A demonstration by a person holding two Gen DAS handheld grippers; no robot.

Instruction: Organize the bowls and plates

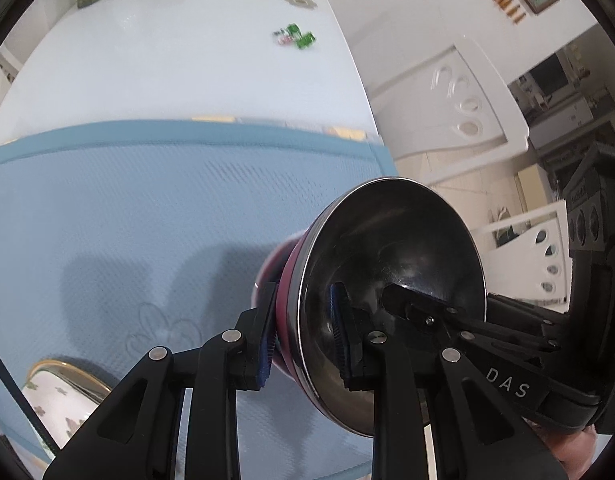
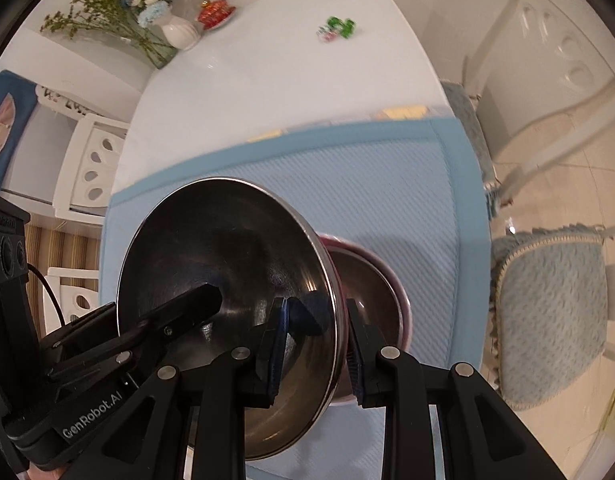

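Observation:
A steel bowl with a magenta outside [image 1: 391, 272] is held tilted on edge above the blue mat [image 1: 147, 220]. My left gripper [image 1: 303, 340] is shut on its rim, one pad inside and one outside. My right gripper [image 2: 313, 348] is shut on the same bowl [image 2: 227, 264] at the opposite rim. The right gripper's fingers [image 1: 411, 304] show inside the bowl in the left wrist view. A second steel bowl with a pink rim [image 2: 371, 292] sits on the mat [image 2: 387, 184] just behind. A white patterned plate with a gold rim [image 1: 59, 392] lies at lower left.
The white table [image 1: 167, 60] carries a glass vase [image 2: 155, 48], a white jug [image 2: 179, 32], a red dish [image 2: 215, 14] and small green toys [image 2: 339, 28] at the far end. White chairs [image 2: 87, 168] stand left, a blue-cushioned chair [image 2: 547, 320] right.

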